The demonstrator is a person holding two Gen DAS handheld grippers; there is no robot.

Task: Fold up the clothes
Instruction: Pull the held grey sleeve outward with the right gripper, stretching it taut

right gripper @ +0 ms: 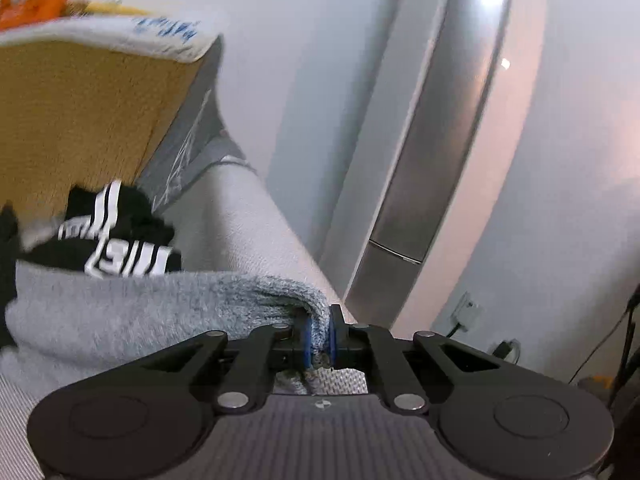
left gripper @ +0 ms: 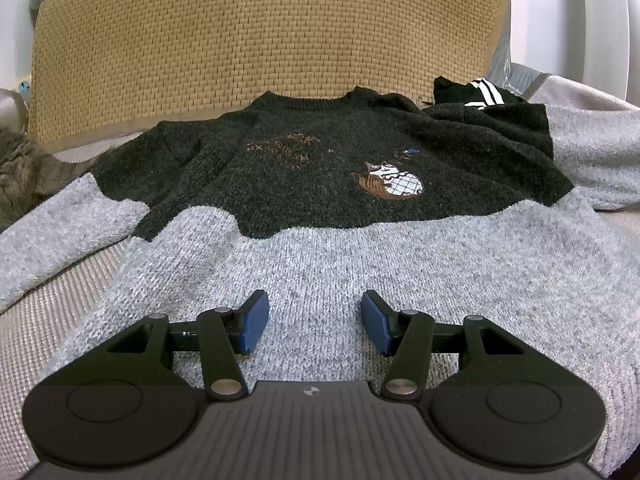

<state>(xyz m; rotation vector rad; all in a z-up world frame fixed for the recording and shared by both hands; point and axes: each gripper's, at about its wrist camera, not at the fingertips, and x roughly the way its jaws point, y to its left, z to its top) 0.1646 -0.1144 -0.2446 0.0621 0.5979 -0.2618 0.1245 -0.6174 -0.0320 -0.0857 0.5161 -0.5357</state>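
A knitted sweater (left gripper: 320,184) lies spread flat, dark charcoal on top with an embroidered cat, light grey below. My left gripper (left gripper: 315,322) stands open just above the grey hem area, its blue pads (left gripper: 256,326) apart with only the flat knit under them. In the right wrist view my right gripper (right gripper: 320,338) is shut on the end of the grey sleeve (right gripper: 160,308), which is lifted and stretches away to the left. The sweater's body is out of that view.
A woven tan mat (left gripper: 260,48) stands behind the sweater. A black garment with white stripes (left gripper: 476,94) (right gripper: 120,240) lies at the far right corner. A furry grey thing (left gripper: 24,168) sits at the left edge. A wall and a metal post (right gripper: 432,160) are to the right.
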